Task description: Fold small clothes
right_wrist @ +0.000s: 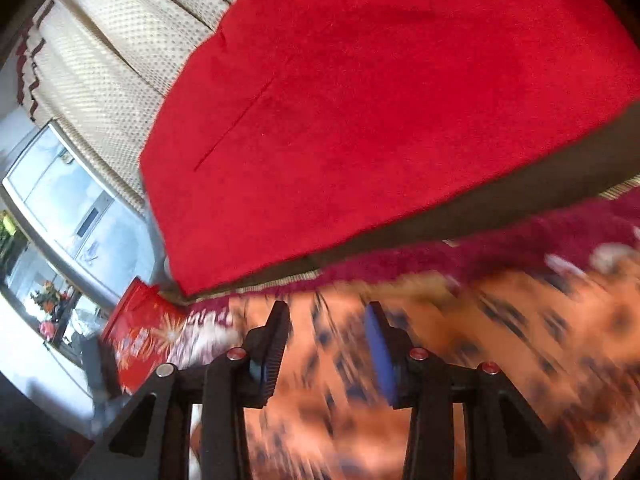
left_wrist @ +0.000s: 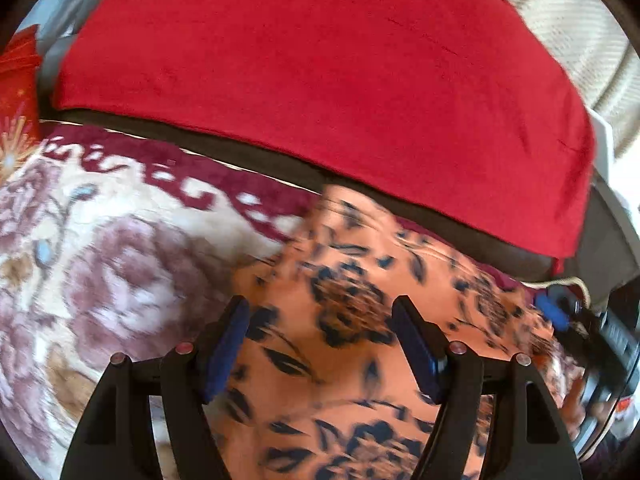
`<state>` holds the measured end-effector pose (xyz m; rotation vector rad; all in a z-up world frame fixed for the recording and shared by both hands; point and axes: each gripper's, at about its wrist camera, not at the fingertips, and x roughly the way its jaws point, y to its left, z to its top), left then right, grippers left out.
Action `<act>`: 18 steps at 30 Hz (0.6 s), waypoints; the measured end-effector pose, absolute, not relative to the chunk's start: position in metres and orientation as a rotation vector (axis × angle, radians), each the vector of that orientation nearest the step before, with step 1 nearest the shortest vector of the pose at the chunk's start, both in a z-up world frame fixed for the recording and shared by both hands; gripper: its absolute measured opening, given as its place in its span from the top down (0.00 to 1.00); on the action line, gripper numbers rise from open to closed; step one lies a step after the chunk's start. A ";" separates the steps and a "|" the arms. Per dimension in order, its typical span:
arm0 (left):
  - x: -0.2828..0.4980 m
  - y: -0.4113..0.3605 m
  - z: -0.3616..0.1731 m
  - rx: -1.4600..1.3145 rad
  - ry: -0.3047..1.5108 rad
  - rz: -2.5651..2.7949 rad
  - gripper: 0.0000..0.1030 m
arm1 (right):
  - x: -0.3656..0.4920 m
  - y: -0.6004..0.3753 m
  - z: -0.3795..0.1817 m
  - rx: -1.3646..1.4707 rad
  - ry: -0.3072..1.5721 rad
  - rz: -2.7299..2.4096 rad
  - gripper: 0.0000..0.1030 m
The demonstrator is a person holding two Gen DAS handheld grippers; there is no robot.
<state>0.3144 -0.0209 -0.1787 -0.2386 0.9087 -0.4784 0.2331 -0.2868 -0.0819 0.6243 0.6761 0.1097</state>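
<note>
- An orange garment [left_wrist: 360,320] printed with dark flowers is lying spread on a floral rug [left_wrist: 112,280], just in front of a low seat draped in a red cloth [left_wrist: 320,80].
- In the left wrist view the garment's far edge is reaching the dark base [left_wrist: 280,160] under the red cloth, and its visible length is running away from the camera, toward that seat.
- The left gripper [left_wrist: 320,320] is hovering over the garment with its jaws standing wide, nothing pressed between the blue pads.
- The right gripper [right_wrist: 328,320] is sitting over the same orange fabric [right_wrist: 440,360], its jaws narrower but parted; the smear is too heavy to say whether cloth is caught between them.
- Which end of the garment is the neck or hem cannot be told from either view.
- A red patterned box [right_wrist: 140,340] is standing at the rug's edge, beside the seat.
</note>
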 end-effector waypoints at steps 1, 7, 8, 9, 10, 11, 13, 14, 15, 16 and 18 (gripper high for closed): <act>0.309 -0.027 -0.178 -0.228 0.908 -0.493 0.28 | 0.211 -0.290 -0.081 0.615 0.673 0.091 0.60; 0.278 -0.062 -0.203 -0.071 0.993 -0.446 0.28 | 0.134 -0.322 -0.113 0.620 0.834 -0.037 0.59; 0.274 -0.063 -0.211 -0.036 1.018 -0.412 0.28 | 0.129 -0.324 -0.120 0.631 0.865 -0.034 0.59; 0.270 -0.064 -0.215 -0.011 1.029 -0.395 0.28 | 0.122 -0.324 -0.127 0.624 0.885 -0.031 0.60; 0.265 -0.063 -0.218 0.013 1.033 -0.390 0.27 | 0.113 -0.321 -0.126 0.598 0.876 -0.029 0.60; 0.257 -0.063 -0.221 0.052 1.032 -0.385 0.27 | 0.108 -0.318 -0.126 0.581 0.895 -0.032 0.60; 0.246 -0.063 -0.221 0.109 1.020 -0.377 0.27 | 0.094 -0.315 -0.128 0.558 0.906 -0.030 0.60; 0.241 -0.062 -0.223 0.134 1.015 -0.372 0.27 | 0.086 -0.312 -0.129 0.549 0.906 -0.025 0.61; 0.237 -0.060 -0.225 0.147 1.015 -0.368 0.26 | 0.082 -0.310 -0.130 0.544 0.907 -0.022 0.61; 0.231 -0.057 -0.225 0.152 1.013 -0.368 0.26 | 0.074 -0.309 -0.130 0.547 0.902 -0.018 0.61; 0.223 -0.052 -0.226 0.165 1.007 -0.366 0.26 | 0.060 -0.314 -0.133 0.582 0.908 -0.004 0.61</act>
